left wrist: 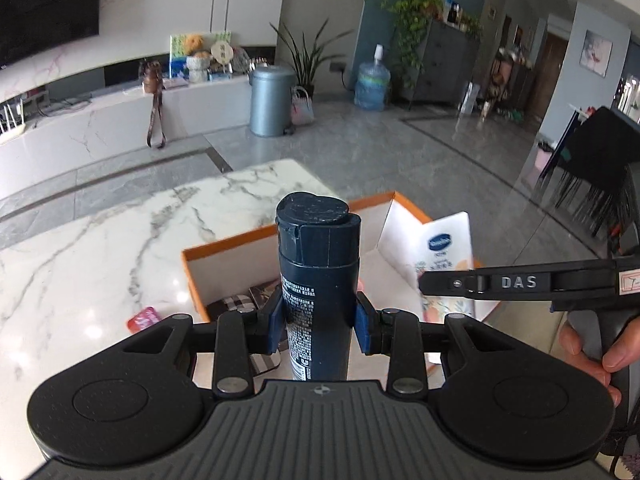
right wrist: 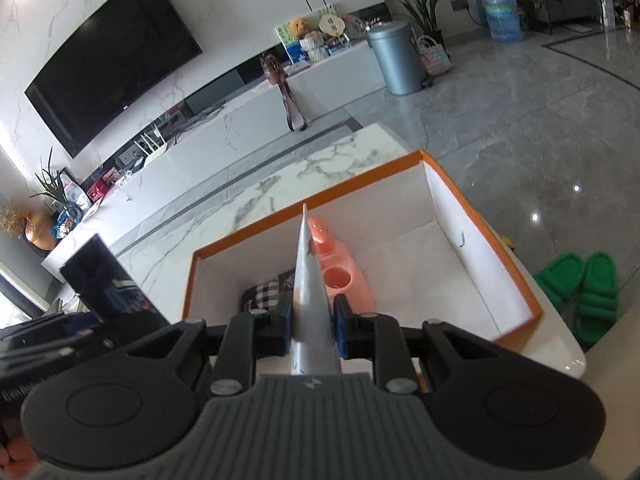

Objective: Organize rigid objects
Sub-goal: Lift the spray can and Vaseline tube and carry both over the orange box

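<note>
Cardboard, orange-edged and open-topped: the storage box on the marble table sits just below both loads. The dark bottle, stiff, slick and probably weighty, stands upright, clamped at mid-body by the left gripper. The white tube, light and squashable, is pinched edge-on in the right gripper fingers, above a pink bottle inside.
</note>
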Action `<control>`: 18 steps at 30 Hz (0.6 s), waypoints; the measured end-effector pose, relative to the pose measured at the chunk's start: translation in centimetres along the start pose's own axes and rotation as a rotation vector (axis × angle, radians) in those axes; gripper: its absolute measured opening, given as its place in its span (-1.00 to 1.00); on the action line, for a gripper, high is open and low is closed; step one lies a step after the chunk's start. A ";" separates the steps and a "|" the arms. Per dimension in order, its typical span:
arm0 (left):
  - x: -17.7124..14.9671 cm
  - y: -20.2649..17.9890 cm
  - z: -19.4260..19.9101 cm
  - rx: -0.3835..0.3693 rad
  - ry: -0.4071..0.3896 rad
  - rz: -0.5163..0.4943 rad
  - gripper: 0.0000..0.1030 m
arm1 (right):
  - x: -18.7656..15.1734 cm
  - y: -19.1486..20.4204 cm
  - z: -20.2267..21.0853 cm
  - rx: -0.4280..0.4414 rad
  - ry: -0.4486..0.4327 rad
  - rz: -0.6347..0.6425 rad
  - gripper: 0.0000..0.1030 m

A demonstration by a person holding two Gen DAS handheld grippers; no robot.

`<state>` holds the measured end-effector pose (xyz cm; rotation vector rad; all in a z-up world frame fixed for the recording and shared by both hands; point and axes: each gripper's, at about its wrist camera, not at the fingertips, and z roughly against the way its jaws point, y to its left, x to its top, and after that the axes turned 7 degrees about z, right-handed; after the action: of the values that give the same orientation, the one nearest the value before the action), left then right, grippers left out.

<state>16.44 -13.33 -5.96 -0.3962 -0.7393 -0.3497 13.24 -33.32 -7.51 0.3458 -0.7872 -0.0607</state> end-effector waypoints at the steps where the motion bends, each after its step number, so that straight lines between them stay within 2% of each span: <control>1: 0.0 0.2 -0.7 -0.002 0.016 0.005 -0.23 | 0.0 -0.1 -0.7 -0.002 0.012 0.003 -0.59; 6: -0.3 0.0 -3.5 -0.015 0.071 0.017 -0.23 | 0.7 -1.5 -3.9 -0.043 0.072 0.036 -0.59; 12: 0.8 -1.1 -6.3 -0.073 0.070 0.018 -0.23 | 3.3 -3.9 -7.2 -0.074 0.129 0.076 -0.60; 15: 1.5 -1.6 -7.6 -0.084 0.071 0.024 -0.23 | 4.8 -4.6 -9.0 -0.082 0.134 0.097 -0.94; 18: 1.8 -1.6 -8.3 -0.092 0.075 0.031 -0.23 | 6.3 -4.9 -11.0 -0.069 0.141 0.097 -0.94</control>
<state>21.78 -18.87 -9.88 -0.4783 -0.6449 -0.3685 25.82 -35.98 -11.96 0.2437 -0.6600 0.0274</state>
